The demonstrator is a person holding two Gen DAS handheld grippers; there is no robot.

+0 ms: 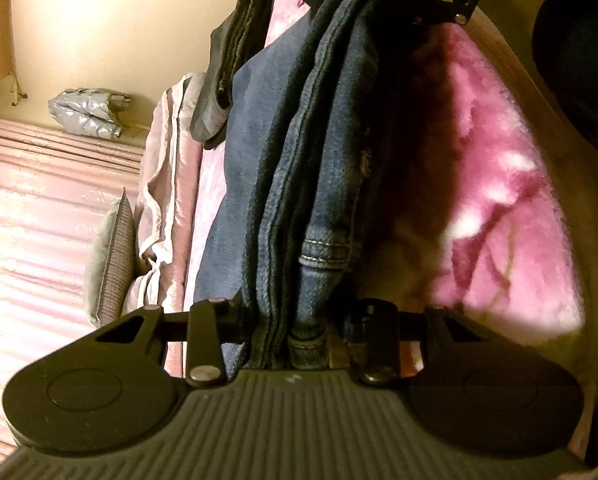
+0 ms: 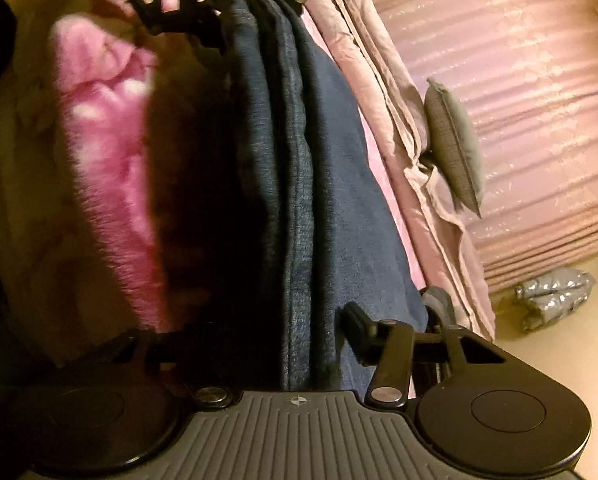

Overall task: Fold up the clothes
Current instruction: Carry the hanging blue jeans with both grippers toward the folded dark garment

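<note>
Clamping folded blue denim jeans [image 1: 299,200] at frame centre: left gripper [image 1: 299,332] jaws grasping one end, right gripper [image 2: 299,340] jaws grasping other; fluffy pink blanket [image 2: 99,140] beneath.

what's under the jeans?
A pink blanket lies under the folded jeans and spreads out beside them. Whatever sits directly beneath is covered by denim and deep shadow. Both grippers' jaws hold the jeans' ends.
</note>
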